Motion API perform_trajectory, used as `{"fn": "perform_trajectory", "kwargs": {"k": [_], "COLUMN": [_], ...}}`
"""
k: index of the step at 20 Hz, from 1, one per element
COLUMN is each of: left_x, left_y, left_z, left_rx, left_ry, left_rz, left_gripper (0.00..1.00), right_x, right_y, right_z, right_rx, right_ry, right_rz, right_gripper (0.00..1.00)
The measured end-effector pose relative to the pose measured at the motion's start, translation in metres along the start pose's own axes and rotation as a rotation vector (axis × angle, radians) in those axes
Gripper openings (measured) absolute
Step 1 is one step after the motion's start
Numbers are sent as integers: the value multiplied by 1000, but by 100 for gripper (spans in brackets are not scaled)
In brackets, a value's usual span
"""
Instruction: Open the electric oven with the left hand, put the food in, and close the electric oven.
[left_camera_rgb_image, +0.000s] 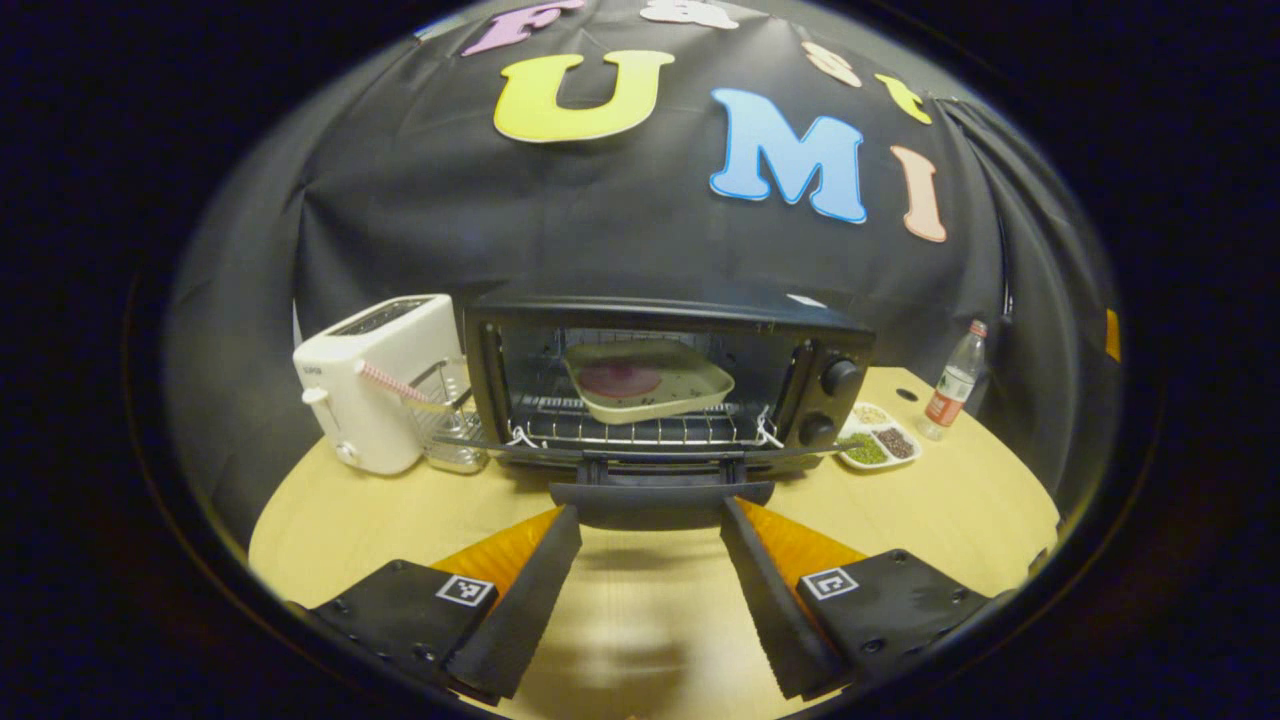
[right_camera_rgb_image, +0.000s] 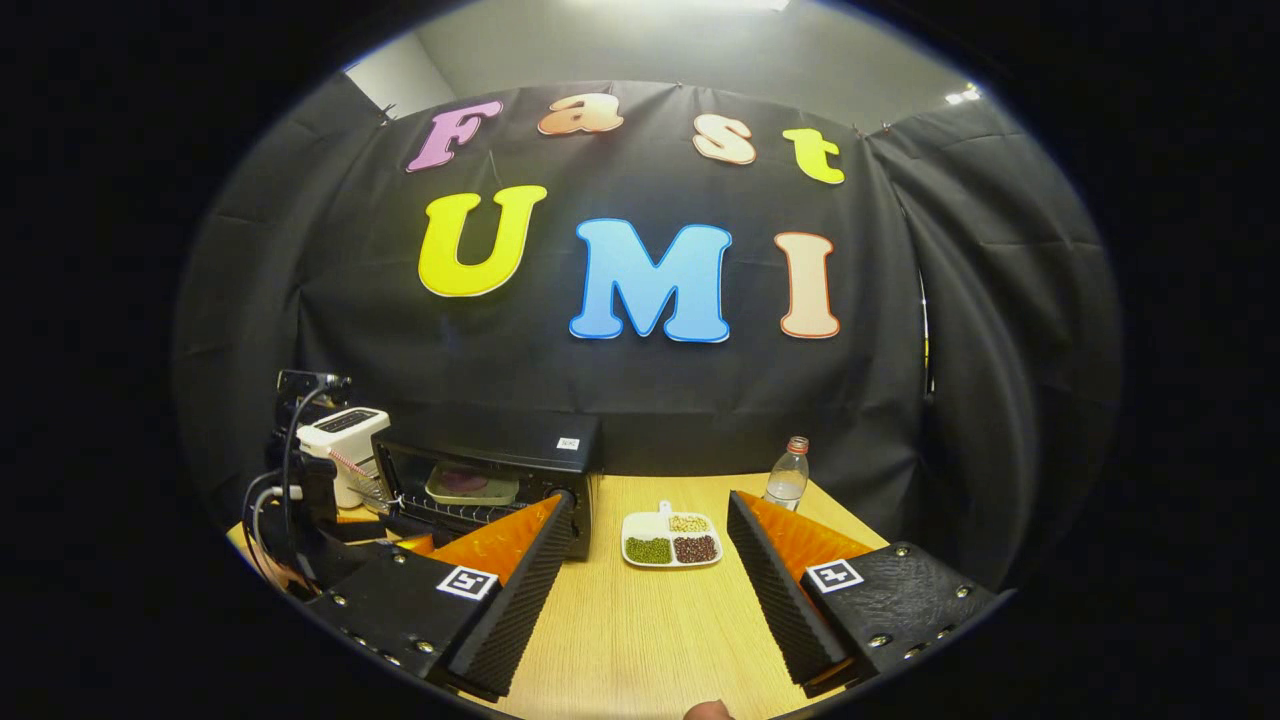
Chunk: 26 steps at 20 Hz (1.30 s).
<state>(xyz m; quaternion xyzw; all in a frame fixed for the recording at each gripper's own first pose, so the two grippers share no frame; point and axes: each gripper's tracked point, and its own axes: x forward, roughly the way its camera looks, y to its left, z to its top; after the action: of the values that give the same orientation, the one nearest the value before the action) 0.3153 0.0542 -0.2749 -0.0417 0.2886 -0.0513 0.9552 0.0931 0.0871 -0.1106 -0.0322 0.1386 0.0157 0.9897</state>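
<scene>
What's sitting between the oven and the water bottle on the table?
A small white dish of beans and grains, divided into compartments, sits between the oven and the water bottle in the right gripper view.

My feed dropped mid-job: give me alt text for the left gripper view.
The open left gripper faces the electric oven, door handle between its fingers, food tray on the rack inside. White toaster beside it.

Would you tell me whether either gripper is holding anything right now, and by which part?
Nothing is held. The left gripper is open before the oven door's handle; the right gripper is open above the table.
</scene>
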Motion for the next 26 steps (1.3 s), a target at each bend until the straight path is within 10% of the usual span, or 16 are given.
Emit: {"fn": "perform_trajectory", "kwargs": {"k": [12, 26], "left_x": [-8, -210], "left_y": [-7, -76], "left_z": [72, 142], "left_rx": [27, 19], "left_ry": [-160, -427], "left_rz": [-30, 74], "left_gripper": [100, 95], "right_x": [-2, -71], "right_y": [-8, -72], "right_z": [5, 53], "right_rx": [38, 28], "right_ry": [-22, -195], "right_rz": [-9, 144], "right_gripper": [97, 96]}}
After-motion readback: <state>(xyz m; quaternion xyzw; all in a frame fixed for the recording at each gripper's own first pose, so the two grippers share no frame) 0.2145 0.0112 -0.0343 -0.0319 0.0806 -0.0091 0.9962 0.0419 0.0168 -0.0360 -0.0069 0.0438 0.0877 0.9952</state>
